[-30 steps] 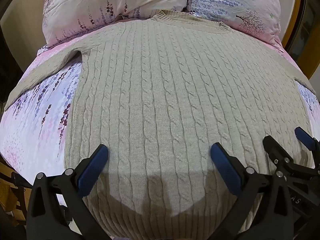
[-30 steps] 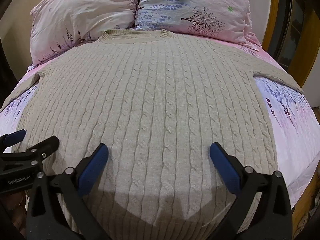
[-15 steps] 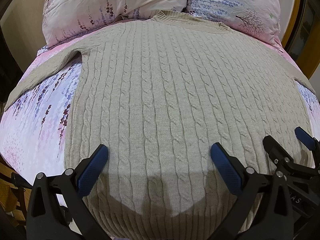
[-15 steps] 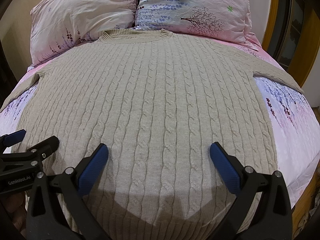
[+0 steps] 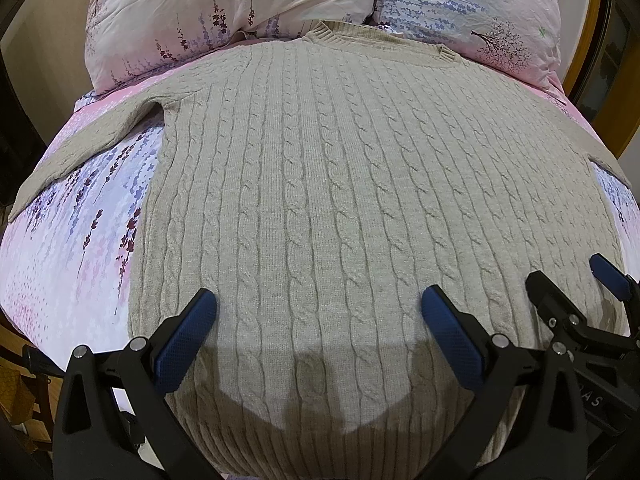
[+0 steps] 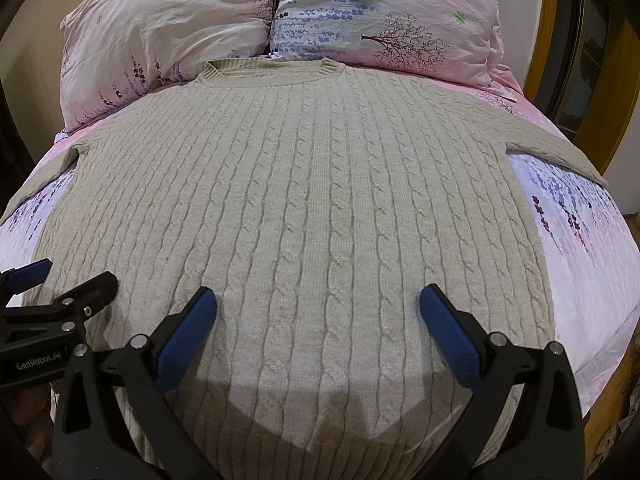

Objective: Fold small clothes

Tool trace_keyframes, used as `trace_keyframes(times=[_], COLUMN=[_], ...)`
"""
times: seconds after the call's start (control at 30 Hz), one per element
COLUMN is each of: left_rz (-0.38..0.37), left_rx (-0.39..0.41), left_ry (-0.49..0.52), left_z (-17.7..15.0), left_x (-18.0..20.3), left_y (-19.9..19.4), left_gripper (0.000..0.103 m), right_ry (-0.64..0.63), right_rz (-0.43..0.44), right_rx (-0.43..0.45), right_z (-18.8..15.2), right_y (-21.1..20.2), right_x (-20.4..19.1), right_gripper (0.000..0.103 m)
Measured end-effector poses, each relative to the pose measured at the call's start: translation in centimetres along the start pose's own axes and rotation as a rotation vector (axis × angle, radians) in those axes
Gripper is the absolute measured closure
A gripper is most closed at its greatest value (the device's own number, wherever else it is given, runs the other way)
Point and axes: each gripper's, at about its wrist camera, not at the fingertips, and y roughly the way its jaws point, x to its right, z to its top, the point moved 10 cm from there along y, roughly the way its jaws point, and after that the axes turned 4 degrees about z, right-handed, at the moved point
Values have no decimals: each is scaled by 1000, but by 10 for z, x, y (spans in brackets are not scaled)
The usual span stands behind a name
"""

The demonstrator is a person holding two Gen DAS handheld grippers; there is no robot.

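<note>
Pink floral-sheeted bed (image 5: 80, 248), and a beige cable-knit sweater (image 5: 340, 200) lies flat, collar far, hem nearest. Left gripper (image 5: 318, 320) and right gripper (image 6: 318, 318) hover over the hem, both spread wide, gripping nothing, equally near.

Left gripper (image 5: 318, 312): black plastic arms showing silver rivets, dimpled blue pads (image 5: 450, 334) lining the fingers. Right gripper (image 6: 318, 312): wearing the same black frame and blue pads (image 6: 188, 334). White "GenRobot.AI" lettering is showing on the left gripper's body, beside the right gripper's near finger.
</note>
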Motion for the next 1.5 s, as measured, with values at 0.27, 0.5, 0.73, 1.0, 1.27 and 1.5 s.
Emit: trace_keyframes(times=[0.27,0.5,0.73,1.0,1.27,1.5], left_rz=[0,0,0,0,1,1], left_rx=[1,1,0,1,-2,-7], left_ry=[0,0,0,0,0,2], left_z=[0,0,0,0,-1,1], left_x=[0,0,0,0,0,-2], left_y=[0,0,0,0,1,1], left_gripper=[1,1,1,1,1,1], right_ry=[0,0,0,-1,-4,-11], right_rz=[0,0,0,-1,-1,-2], right_rx=[0,0,-1,-6,-13,-30], right_z=[0,0,0,-1,-2,-3], right_y=[0,0,0,1,2,4], right_x=[0,0,0,-1,-1,-1], right_gripper=[2,2,2,2,2,2])
